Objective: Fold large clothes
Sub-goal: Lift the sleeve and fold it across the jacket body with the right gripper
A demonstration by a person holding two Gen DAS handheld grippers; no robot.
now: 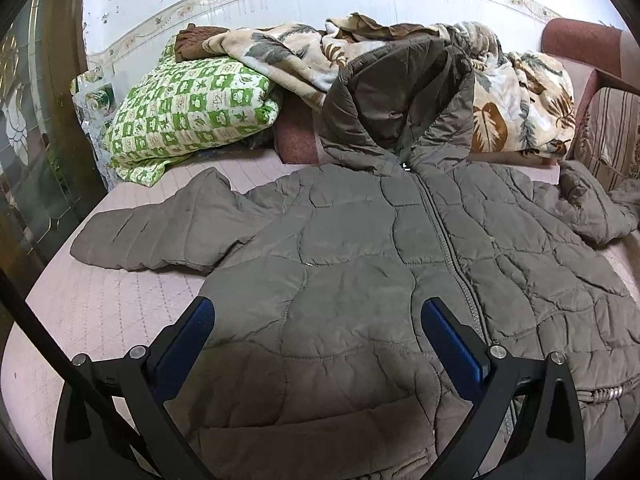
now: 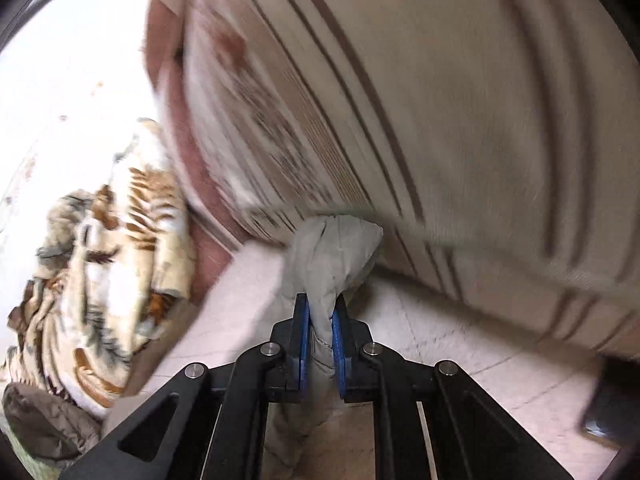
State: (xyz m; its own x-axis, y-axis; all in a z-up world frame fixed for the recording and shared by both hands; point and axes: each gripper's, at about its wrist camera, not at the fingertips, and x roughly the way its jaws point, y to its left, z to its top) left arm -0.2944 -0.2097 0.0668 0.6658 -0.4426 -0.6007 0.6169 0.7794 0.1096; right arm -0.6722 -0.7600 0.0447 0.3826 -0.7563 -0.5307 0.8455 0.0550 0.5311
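Observation:
A grey-brown quilted jacket [image 1: 360, 248] lies front up and zipped on the pink bed cover [image 1: 100, 304], its hood against the bedding at the back. One sleeve [image 1: 160, 236] stretches out to the left. My left gripper [image 1: 318, 312] hovers open above the jacket's lower front, nothing between its blue pads. In the blurred right wrist view my right gripper [image 2: 320, 312] is shut on a bunched end of the jacket's grey fabric [image 2: 332, 248], lifted a little off the cover beside a striped cushion [image 2: 440, 100].
A green checked pillow [image 1: 192, 112] and a leaf-patterned blanket [image 1: 512, 92] are heaped along the tiled wall at the back. The striped cushion [image 1: 608, 132] and a red bolster [image 1: 580, 40] stand at the right. A dark glazed door [image 1: 36, 128] borders the left.

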